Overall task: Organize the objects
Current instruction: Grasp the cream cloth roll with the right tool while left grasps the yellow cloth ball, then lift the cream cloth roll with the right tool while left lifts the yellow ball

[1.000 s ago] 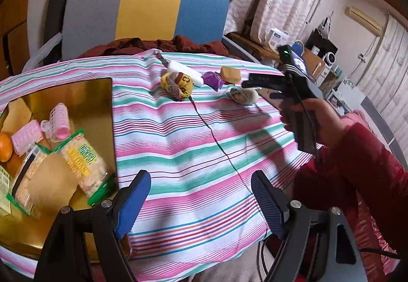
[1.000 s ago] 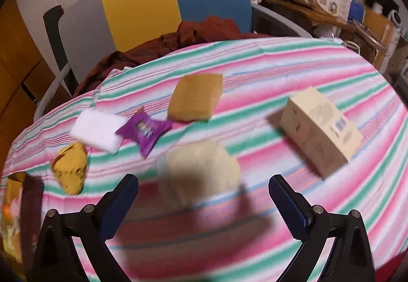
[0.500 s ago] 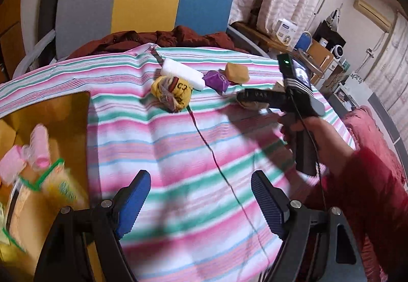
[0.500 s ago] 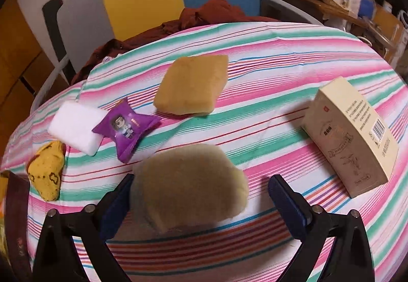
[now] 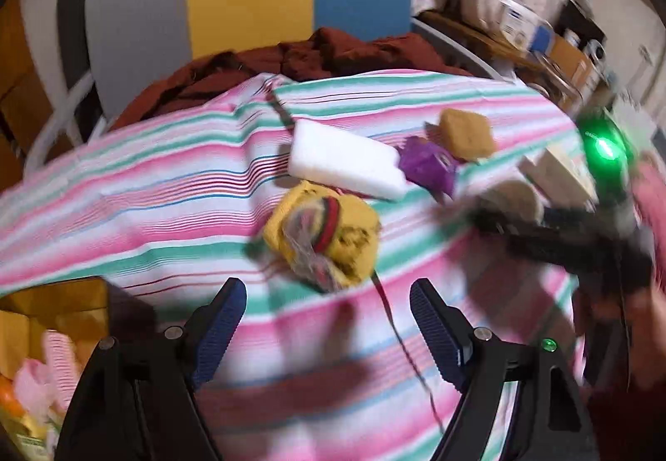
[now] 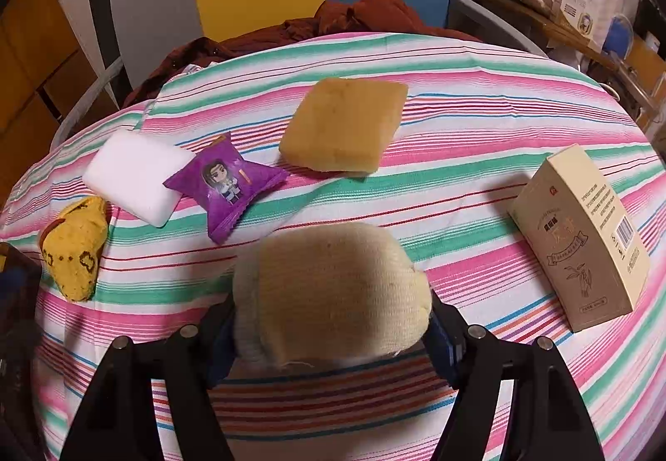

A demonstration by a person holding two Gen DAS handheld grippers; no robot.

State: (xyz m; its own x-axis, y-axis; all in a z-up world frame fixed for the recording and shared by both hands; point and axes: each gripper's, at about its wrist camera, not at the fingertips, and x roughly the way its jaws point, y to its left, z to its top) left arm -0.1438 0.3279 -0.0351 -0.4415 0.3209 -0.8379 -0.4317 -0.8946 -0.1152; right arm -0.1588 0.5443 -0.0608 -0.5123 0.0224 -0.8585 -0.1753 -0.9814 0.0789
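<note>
The right gripper has its two fingers squeezed on the sides of a soft cream sock ball, low in the middle of the right wrist view. The ball sits on the striped cloth and fills the gap between the fingers. Its long way runs left to right, straight across from one finger to the other, so the grip looks good for a lift. The left gripper has its fingers spread wide with nothing between them. Just above them, in the middle of the left wrist view, lies a yellow sock bundle, close ahead of the gap but not inside it yet. It is blurry, so I cannot tell which way it is longer. The left hand is the nearer one to it. Farther up are a white block, a purple packet and a tan sponge. A gold tray with things in it peeks in at the lower left. A tan box lies at the right.
</note>
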